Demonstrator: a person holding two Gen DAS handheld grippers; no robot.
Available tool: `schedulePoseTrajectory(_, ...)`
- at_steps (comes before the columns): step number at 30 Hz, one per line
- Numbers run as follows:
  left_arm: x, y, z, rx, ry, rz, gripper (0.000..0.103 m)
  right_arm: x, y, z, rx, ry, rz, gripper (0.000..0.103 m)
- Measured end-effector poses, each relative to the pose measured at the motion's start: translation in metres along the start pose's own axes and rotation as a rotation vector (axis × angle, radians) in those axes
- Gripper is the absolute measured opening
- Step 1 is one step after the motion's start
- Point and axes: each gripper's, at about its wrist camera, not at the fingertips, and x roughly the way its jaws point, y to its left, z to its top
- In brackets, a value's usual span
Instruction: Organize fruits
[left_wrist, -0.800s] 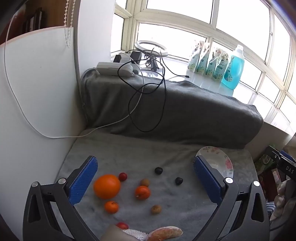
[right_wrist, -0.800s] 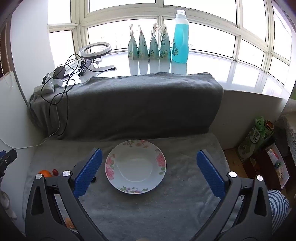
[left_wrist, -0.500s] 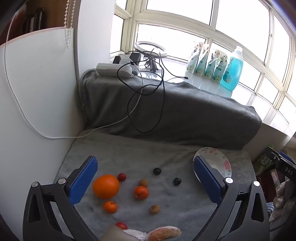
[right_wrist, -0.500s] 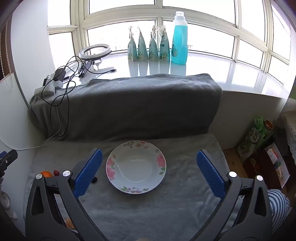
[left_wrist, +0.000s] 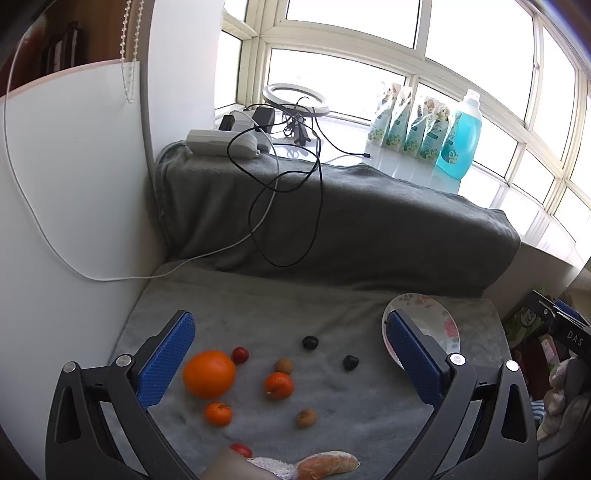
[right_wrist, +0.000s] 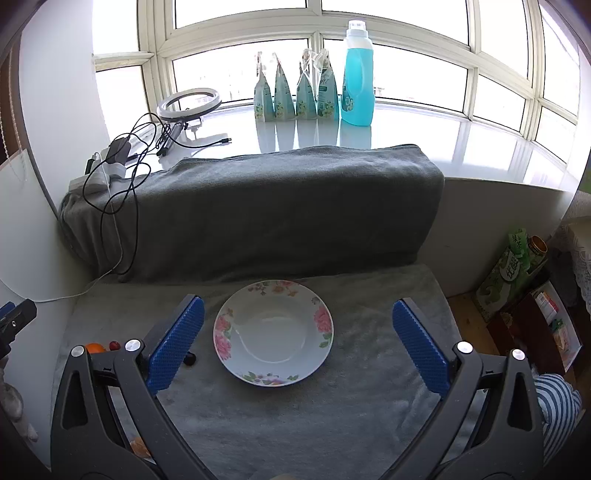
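Several fruits lie on the grey cloth in the left wrist view: a big orange (left_wrist: 209, 374), two small tangerines (left_wrist: 279, 385) (left_wrist: 218, 413), red cherry tomatoes (left_wrist: 240, 354), two dark plums (left_wrist: 310, 342) (left_wrist: 350, 362), brown longans (left_wrist: 283, 365). My left gripper (left_wrist: 291, 356) is open and empty above them. A floral plate (right_wrist: 273, 332) is empty; its edge shows in the left wrist view (left_wrist: 448, 325). My right gripper (right_wrist: 297, 338) is open and empty, hovering above the plate.
A grey blanket-covered ledge (right_wrist: 258, 199) rises behind the cloth, with cables (left_wrist: 280, 206) draped over it. A ring light (right_wrist: 189, 105), pouches and a blue bottle (right_wrist: 357, 74) stand on the windowsill. A white wall (left_wrist: 66, 203) is at left. Boxes (right_wrist: 513, 269) stand at right.
The left view has pulled back and up slightly, so the fruits sit a little lower and smaller. The right view has barely shifted.
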Motion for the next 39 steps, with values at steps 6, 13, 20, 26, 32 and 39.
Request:
schedulePoseTrajectory(6,0.0009,-0.0008,-0.0013,-0.005,0.001,0.003,0.102,0.0022,-0.0003,0.0,0.005,0.007,0.003,0.103)
schedulePoseTrajectory(13,0.0012,0.0,-0.0017,-0.006,-0.001,0.002,0.102,0.0025,-0.0006,-0.0002,0.006,0.006,0.004,0.103)
schedulePoseTrajectory(20,0.0014,0.0004,-0.0013,-0.005,-0.002,0.001,0.102,0.0026,-0.0004,0.0,0.006,0.007,0.004,0.103)
schedulePoseTrajectory(26,0.0013,-0.0004,-0.001,-0.005,-0.001,0.0,0.102,0.0028,-0.0004,0.0001,0.006,0.006,0.005,0.103)
schedulePoseTrajectory(32,0.0015,-0.0008,-0.0006,-0.005,-0.001,-0.001,0.102,0.0037,0.001,-0.0011,0.01,0.011,0.003,0.103)
schedulePoseTrajectory(39,0.0011,-0.0012,-0.0009,-0.006,-0.001,-0.002,0.102,0.0038,0.0004,-0.0011,0.008,0.013,0.005,0.103)
